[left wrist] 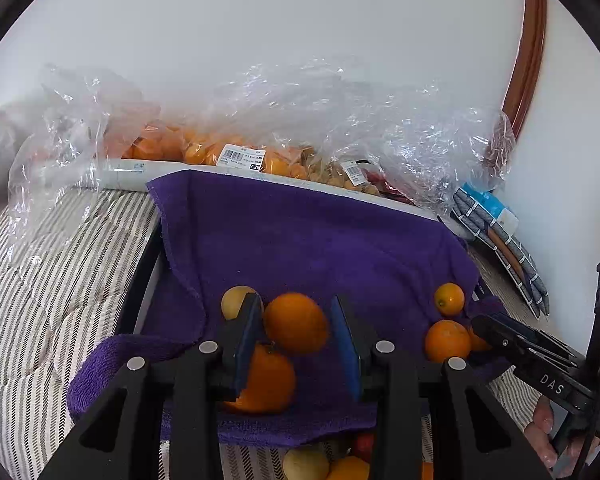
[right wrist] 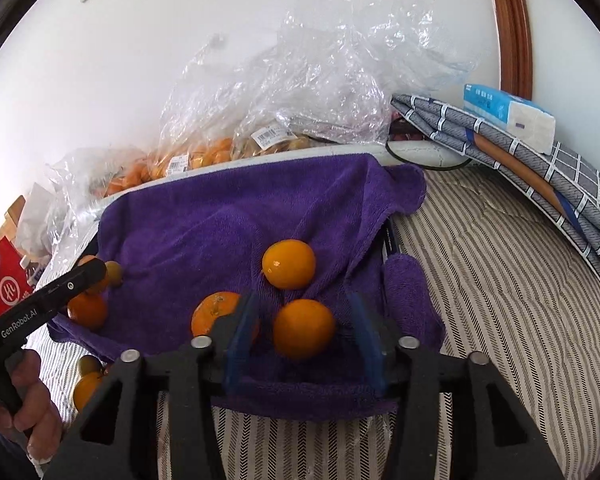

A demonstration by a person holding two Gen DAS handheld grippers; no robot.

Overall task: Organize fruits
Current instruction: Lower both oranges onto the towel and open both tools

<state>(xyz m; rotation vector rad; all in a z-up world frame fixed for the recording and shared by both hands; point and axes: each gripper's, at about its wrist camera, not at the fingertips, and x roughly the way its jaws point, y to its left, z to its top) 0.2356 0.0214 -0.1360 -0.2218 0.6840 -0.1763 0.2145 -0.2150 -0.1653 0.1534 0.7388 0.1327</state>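
Note:
A purple towel [left wrist: 300,240] lines a tray and holds several oranges. My left gripper [left wrist: 296,328] is open, with a blurred orange [left wrist: 296,322] between its pads, not touching them; another orange [left wrist: 266,380] lies below and a yellowish fruit [left wrist: 236,300] sits left of it. My right gripper [right wrist: 302,330] is open with a blurred orange [right wrist: 303,328] in the gap between its pads. Two more oranges [right wrist: 289,264] [right wrist: 214,312] lie on the towel [right wrist: 220,220] nearby. The left gripper shows in the right wrist view at the left edge [right wrist: 88,274].
Clear plastic bags [left wrist: 260,120] of oranges and other fruit lie behind the tray. A folded grey cloth [right wrist: 540,176] and a tissue pack [right wrist: 508,116] sit at the right on the striped bedding [right wrist: 500,300]. More fruit [left wrist: 324,464] lies in front of the towel.

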